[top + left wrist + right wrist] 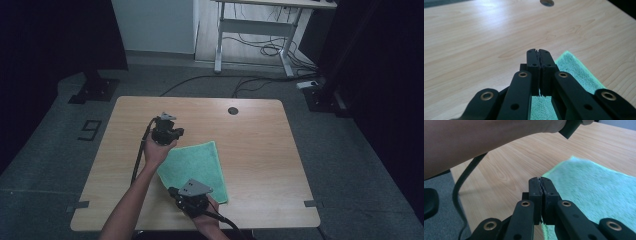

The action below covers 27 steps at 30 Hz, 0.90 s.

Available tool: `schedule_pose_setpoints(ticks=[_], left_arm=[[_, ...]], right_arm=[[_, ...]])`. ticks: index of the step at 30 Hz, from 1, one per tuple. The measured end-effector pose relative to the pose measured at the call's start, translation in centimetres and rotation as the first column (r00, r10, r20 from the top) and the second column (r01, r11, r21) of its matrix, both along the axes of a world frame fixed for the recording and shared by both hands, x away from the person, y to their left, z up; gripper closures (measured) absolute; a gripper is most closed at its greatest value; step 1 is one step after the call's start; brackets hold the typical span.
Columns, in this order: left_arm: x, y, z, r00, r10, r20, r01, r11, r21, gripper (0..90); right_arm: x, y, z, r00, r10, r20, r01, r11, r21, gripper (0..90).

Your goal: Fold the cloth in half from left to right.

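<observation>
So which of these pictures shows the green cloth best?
The high view: the whole green cloth lies flat on the table, its outline plain apart from the near edge under the right gripper. The left gripper view catches a strip of it beside the shut jaws; the right gripper view shows a blurred part.

In the high view the right gripper (187, 199) covers the near-left part of the green cloth (200, 167), and the person's forearms are cut off by the bottom edge — the right hand shows barely more than its knuckles. In the left gripper view the black jaws hide most of the cloth (576, 72), so whether its edge is pinched between them cannot be told; the round hole (547, 2) in the table (474, 45) is clipped by the top edge. In the right gripper view the cloth (596, 192) is blurred and runs off the right edge — the jaws hide its near corner, and the forearm (474, 142) across the top is cropped at both ends.
</observation>
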State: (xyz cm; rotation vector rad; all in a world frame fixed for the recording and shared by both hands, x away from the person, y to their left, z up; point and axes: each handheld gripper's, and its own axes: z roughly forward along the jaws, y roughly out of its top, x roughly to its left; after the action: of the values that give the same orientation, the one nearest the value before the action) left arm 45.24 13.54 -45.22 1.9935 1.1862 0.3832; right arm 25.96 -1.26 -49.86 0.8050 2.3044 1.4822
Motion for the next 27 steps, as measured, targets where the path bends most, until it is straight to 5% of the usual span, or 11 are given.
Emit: schedule_pose_setpoints(ticks=[5, 10, 16, 27], left_arm=[[-1.0, 1.8, -0.4, 0.9989, 0.047, 0.004, -0.047, 0.9981, 0.04, 80.6], [-1.5, 4.7, -3.0, 0.9925, 0.097, -0.074, -0.092, 0.9933, 0.069, 68.0], [-1.9, 6.4, -5.9, 0.9826, 0.141, -0.122, -0.127, 0.9853, 0.114, 54.4], [-1.7, 6.9, -7.7, 0.9778, 0.169, -0.123, -0.149, 0.9762, 0.158, 52.8]], right_arm=[[0.5, 0.0, -1.3, 0.9993, 0.0, -0.037, -0.001, 0.9995, -0.03, 87.3], [0.6, 0.1, -2.2, 0.9987, -0.005, -0.052, 0.003, 0.9988, -0.049, 87.3], [0.6, 0.0, -2.4, 0.9985, -0.013, -0.053, 0.01, 0.9985, -0.053, 87.3], [0.5, -0.2, -2.4, 0.9985, -0.016, -0.052, 0.013, 0.9988, -0.048, 87.3]])
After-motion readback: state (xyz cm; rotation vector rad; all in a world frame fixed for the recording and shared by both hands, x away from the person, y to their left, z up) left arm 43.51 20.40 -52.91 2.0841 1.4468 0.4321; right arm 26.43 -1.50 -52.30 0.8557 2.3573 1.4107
